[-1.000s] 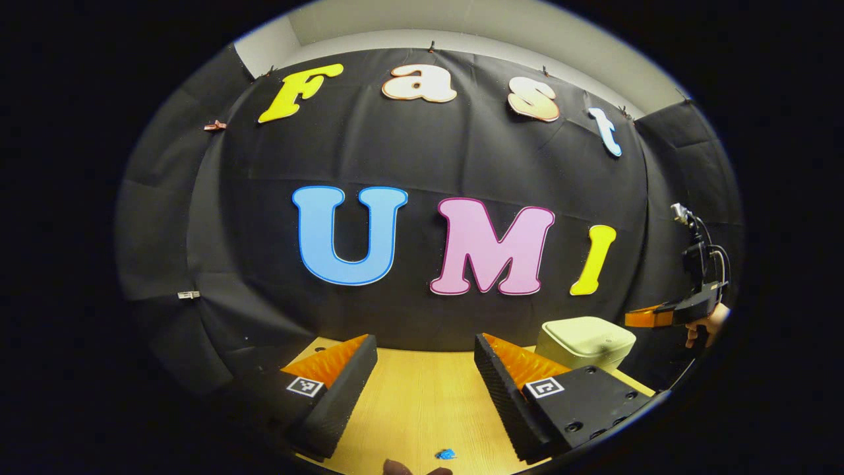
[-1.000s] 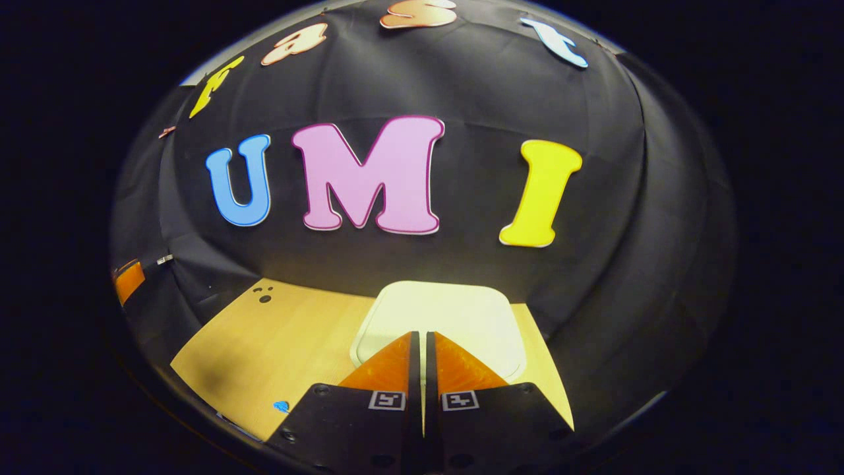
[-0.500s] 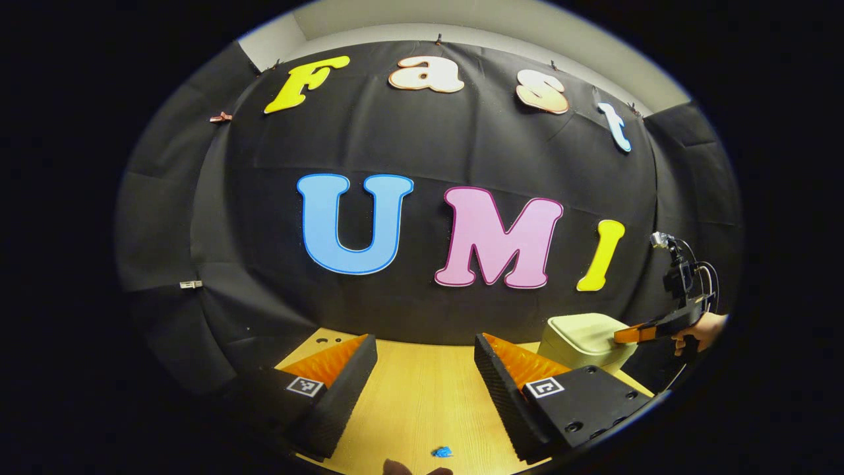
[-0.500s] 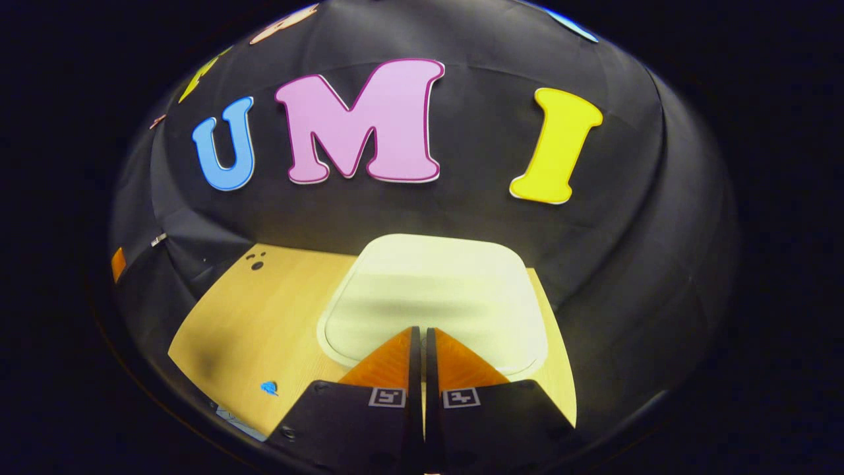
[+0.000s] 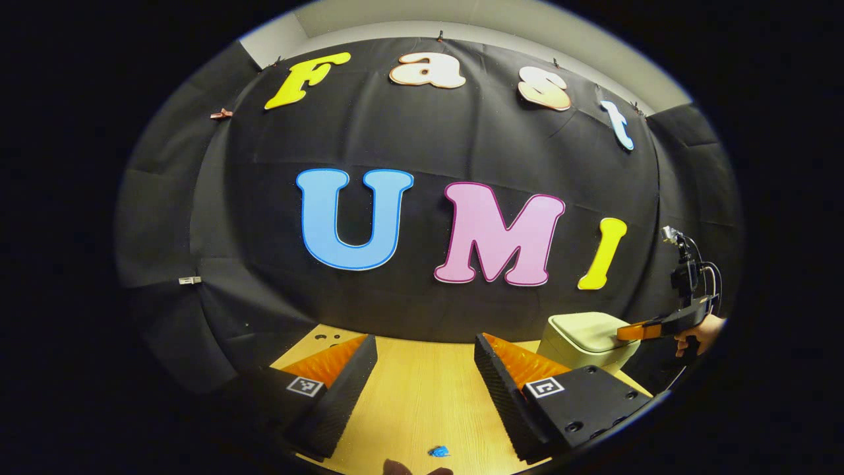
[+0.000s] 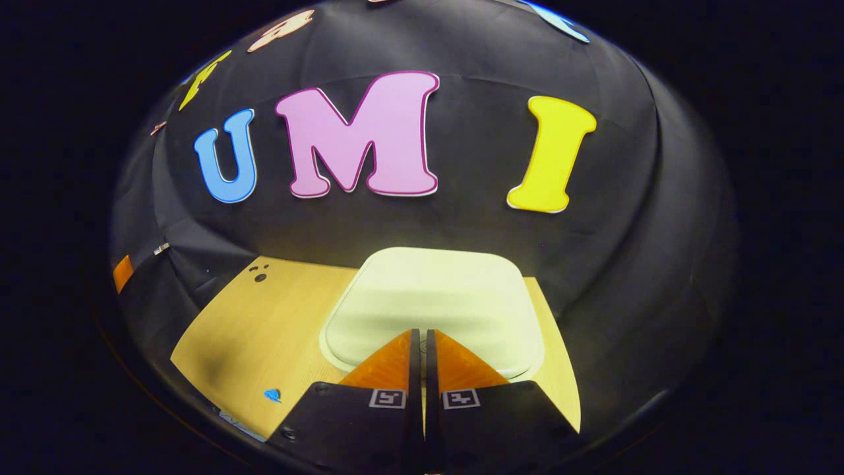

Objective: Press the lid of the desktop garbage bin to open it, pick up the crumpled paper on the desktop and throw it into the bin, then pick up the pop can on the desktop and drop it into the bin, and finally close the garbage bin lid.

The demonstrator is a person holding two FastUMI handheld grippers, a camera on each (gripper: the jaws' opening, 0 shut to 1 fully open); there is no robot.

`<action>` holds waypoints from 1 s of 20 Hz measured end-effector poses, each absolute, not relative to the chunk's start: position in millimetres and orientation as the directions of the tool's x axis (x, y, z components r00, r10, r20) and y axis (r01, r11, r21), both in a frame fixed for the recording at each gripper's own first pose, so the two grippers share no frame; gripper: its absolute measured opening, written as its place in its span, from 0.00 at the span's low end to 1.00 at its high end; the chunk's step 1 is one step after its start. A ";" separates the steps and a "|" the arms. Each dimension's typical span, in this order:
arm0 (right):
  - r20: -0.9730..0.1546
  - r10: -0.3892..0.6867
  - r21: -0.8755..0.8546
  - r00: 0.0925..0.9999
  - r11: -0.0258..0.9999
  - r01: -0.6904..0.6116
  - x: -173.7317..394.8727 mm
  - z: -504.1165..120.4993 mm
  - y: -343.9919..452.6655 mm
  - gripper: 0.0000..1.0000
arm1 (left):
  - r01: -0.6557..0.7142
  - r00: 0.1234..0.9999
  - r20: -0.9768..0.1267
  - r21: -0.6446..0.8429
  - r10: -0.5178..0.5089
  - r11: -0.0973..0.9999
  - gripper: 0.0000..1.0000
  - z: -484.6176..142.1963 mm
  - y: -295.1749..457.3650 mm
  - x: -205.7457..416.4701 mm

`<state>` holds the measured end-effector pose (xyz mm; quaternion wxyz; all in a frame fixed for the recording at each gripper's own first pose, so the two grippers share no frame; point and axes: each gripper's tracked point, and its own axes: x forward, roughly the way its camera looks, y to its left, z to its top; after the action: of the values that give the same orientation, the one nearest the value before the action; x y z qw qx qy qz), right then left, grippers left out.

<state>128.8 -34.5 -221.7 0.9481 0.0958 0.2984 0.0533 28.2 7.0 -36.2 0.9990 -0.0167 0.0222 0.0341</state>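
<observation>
Jaws together over cream bin lid (image 6: 432,293)

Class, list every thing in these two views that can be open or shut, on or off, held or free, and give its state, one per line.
Cream plastic desktop bin lid: shut, flat on the bin.
Right tongs: shut, holding nothing, tips over the lid's near edge; contact unclear.
Left tongs: open, holding nothing, above the wooden desktop.
Small blue scrap: lying free on the desktop.
</observation>
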 end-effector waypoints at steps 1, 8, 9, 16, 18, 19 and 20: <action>-0.526 0.144 0.209 0.838 0.977 -0.037 131.6 -213.4 -37.0 0.06 | -0.069 0.997 -0.045 -0.029 0.068 0.997 0.95 -36.2 7.7 28.5; -0.381 0.079 0.223 0.921 0.975 0.009 137.6 -169.1 -52.8 0.06 | -0.061 0.997 -0.052 -0.030 0.059 0.998 0.95 -37.7 5.5 26.1; -0.357 0.069 0.224 0.932 0.975 0.014 137.3 -162.6 -54.7 0.06 | -0.061 0.997 -0.054 -0.027 0.059 0.998 0.95 -39.9 5.0 25.6; -0.203 0.020 0.221 0.979 0.975 0.026 122.7 -120.3 -66.1 0.17 | -0.033 0.993 -0.114 -0.014 0.032 0.999 0.95 -64.1 -4.4 25.3; -0.177 0.030 0.226 0.984 0.974 0.011 117.0 -112.6 -64.4 0.28 | -0.002 0.988 -0.152 -0.015 0.000 1.000 0.95 -81.1 -11.8 26.5; -0.171 0.034 0.227 0.985 0.974 0.006 113.9 -109.9 -63.9 0.34 | 0.023 0.984 -0.174 -0.018 -0.026 1.000 0.95 -91.9 -17.4 27.0; -0.170 0.039 0.227 0.985 0.974 0.001 108.6 -109.1 -64.2 0.57 | 0.046 0.978 -0.201 -0.023 -0.050 0.999 0.96 -103.2 -22.3 28.1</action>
<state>108.6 -64.2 -109.1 0.9896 0.1138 0.0870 0.0097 28.1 -22.3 -103.2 0.9945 -0.0091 0.1012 -0.0241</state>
